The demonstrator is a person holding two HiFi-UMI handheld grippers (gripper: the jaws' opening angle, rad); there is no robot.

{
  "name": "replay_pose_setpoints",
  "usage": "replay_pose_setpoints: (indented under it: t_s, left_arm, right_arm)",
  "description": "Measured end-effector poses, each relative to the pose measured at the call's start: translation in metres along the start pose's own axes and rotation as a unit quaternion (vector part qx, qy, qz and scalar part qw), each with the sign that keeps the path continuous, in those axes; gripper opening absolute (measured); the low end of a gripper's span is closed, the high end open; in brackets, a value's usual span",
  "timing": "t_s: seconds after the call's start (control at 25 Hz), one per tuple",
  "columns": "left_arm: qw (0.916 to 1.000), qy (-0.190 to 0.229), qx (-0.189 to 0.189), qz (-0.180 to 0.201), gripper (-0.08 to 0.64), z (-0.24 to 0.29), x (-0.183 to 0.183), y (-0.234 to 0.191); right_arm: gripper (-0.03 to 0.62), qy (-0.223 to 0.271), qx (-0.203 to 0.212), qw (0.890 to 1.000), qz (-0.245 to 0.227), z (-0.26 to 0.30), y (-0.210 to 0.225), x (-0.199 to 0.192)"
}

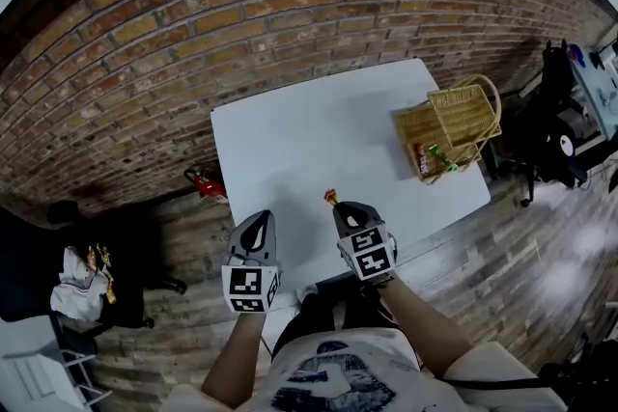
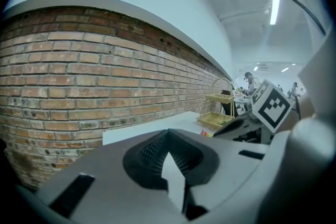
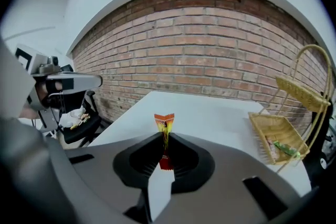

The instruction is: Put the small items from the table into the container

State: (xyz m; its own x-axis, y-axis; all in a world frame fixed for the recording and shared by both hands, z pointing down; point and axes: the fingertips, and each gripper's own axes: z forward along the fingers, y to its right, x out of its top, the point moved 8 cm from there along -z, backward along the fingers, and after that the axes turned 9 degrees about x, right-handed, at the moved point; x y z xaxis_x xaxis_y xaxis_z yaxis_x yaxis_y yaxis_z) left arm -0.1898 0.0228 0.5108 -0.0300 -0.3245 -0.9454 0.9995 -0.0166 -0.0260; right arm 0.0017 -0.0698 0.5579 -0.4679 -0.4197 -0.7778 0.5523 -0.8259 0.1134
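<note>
Right tongs (image 3: pixel 164 140) are being squeezed shut on a small orange packet (image 3: pixel 164 122) over the near edge of the counter (image 1: pixel 309 130), left tongs (image 2: pixel 168 138) are being held closed on nothing, and with a couple of wrappers (image 1: pixel 431 159) already lying in the wicker basket (image 1: pixel 462 116), looks like only this one's being left to drop in.

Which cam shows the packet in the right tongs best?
Right gripper view: the packet stands pinched in the right tongs, its red-and-yellow print facing the camera. Head view shows only its small tip poking past those tongs. Left gripper view does not show it clearly.
</note>
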Motion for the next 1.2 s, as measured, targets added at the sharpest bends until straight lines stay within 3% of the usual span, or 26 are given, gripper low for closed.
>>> replay_pose_setpoints:
  t_s: [0.48,1.2]
  left_arm:
    - [0.9947,0.035,-0.088,0.042,0.048,0.065,0.061,0.104]
    - [0.9828,0.064,-0.159,0.069,0.048,0.142,0.117,0.197]
  right_arm:
    - [0.046,0.062,-0.111,0.991,0.044,-0.108,0.11,0.011]
    - [0.046,0.107,-0.187,0.975,0.062,-0.178,0.205,0.03]
